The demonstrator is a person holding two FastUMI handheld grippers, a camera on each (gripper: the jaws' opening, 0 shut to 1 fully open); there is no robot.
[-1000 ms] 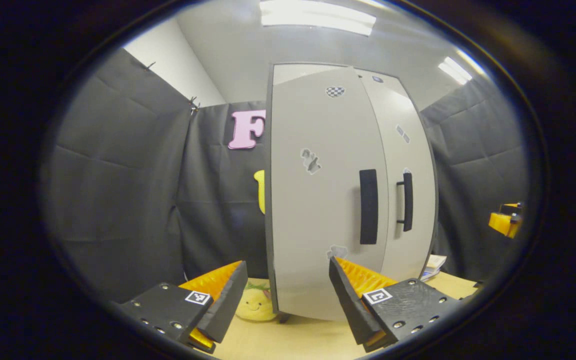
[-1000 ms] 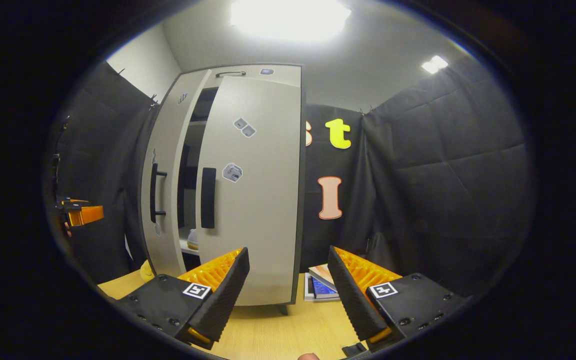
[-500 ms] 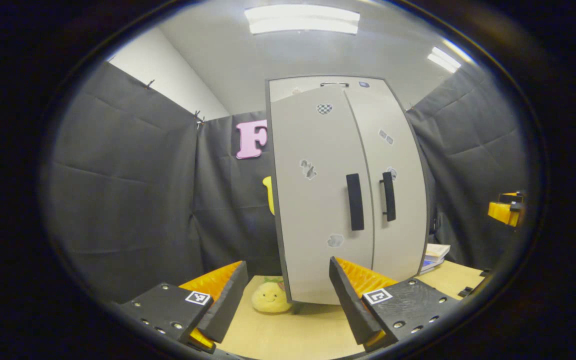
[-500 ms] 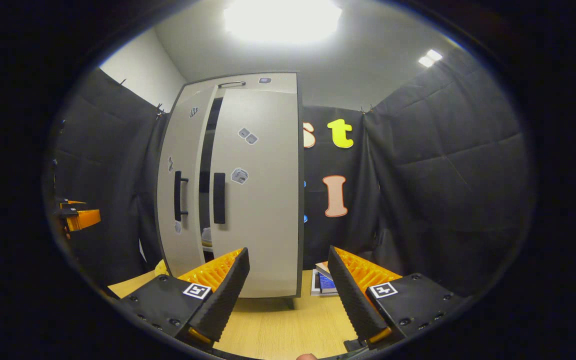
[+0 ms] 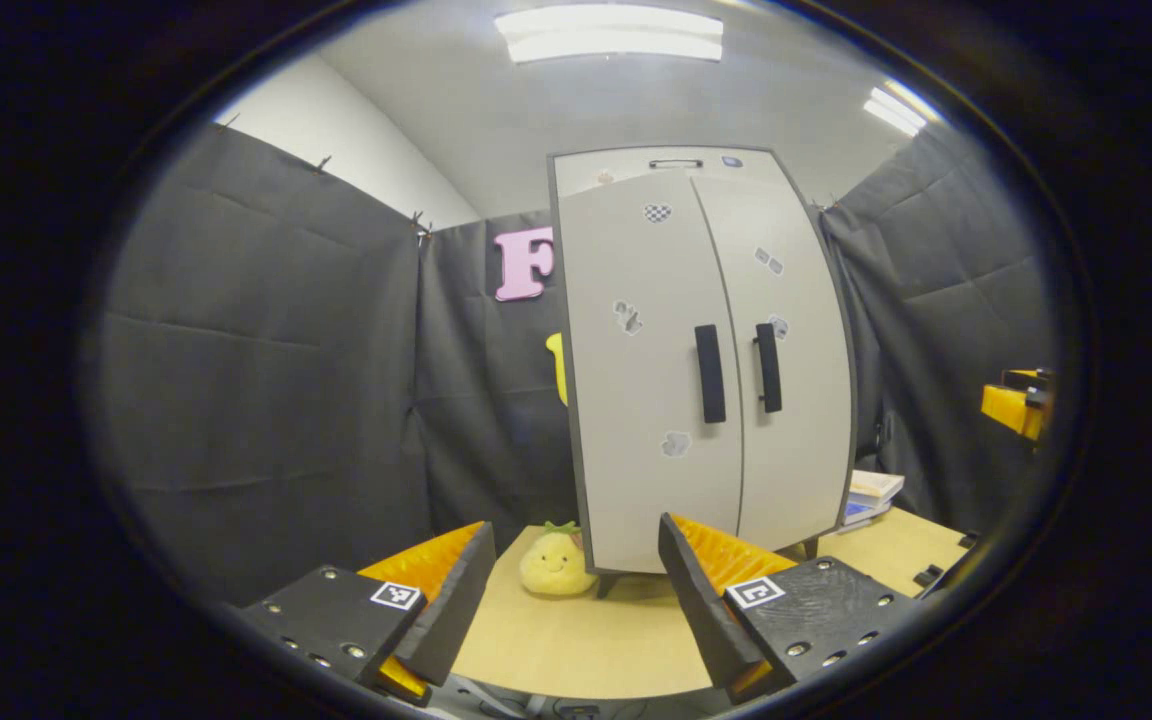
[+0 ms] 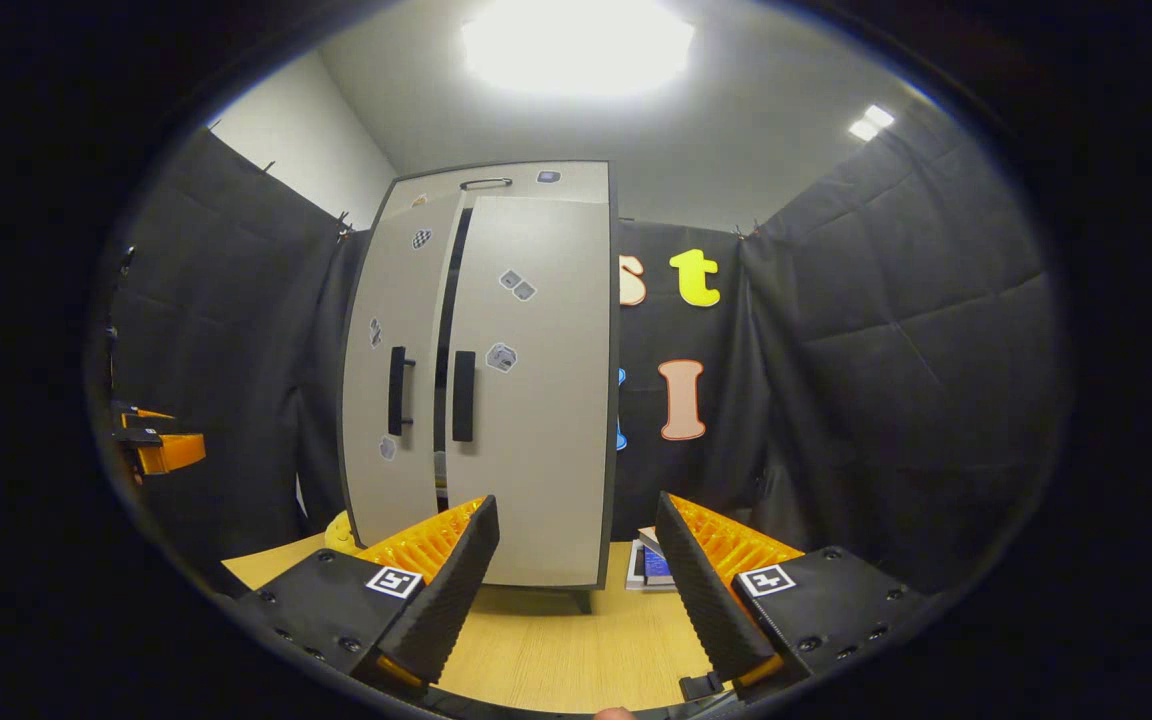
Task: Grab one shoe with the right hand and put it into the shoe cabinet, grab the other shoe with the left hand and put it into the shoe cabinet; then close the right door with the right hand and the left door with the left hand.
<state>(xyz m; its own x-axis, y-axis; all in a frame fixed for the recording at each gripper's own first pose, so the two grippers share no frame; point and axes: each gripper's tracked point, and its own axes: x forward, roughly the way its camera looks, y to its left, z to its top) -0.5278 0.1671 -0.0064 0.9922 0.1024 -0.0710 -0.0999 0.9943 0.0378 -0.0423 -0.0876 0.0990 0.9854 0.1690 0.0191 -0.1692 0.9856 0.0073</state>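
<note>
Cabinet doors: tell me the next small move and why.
Probably nudge the left door fully shut with the left tool. The right gripper view shows a dark gap between it and the right door; both tools, including the right tool, are open and back.

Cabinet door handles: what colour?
Black, both handles on the pale grey doors; clearest in the left gripper view.

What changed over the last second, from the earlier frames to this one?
Both claws, left claw and right claw, backed away from the shoe cabinet, which looks smaller now. The dark gap at the left door narrowed to a slit. Both claws stayed open and empty; the plush toy and books did not move.
</note>
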